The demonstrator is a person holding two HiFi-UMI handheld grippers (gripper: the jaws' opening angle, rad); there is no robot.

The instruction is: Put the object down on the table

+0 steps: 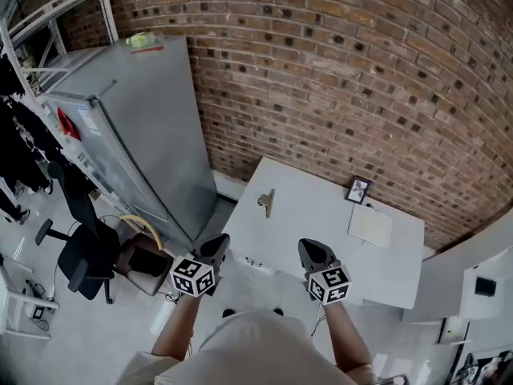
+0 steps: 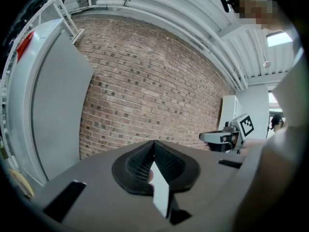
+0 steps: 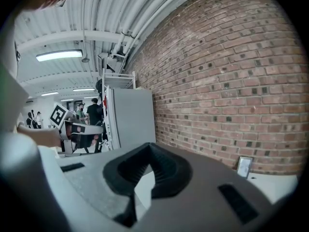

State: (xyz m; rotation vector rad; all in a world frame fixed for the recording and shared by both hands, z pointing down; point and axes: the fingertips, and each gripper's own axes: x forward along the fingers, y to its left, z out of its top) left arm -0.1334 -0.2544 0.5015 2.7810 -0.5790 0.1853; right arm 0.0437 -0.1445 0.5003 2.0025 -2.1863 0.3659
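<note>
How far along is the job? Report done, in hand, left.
Done: a small tan object lies on the white table. In hand: nothing; left gripper and right gripper are shut, empty, near the table's front edge. Left: apparently nothing.

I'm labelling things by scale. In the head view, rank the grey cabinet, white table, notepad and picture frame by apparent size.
Largest: grey cabinet and white table, too alike to rank; the cabinet's top sits nearer the camera.
Then: notepad.
Smallest: picture frame.
</note>
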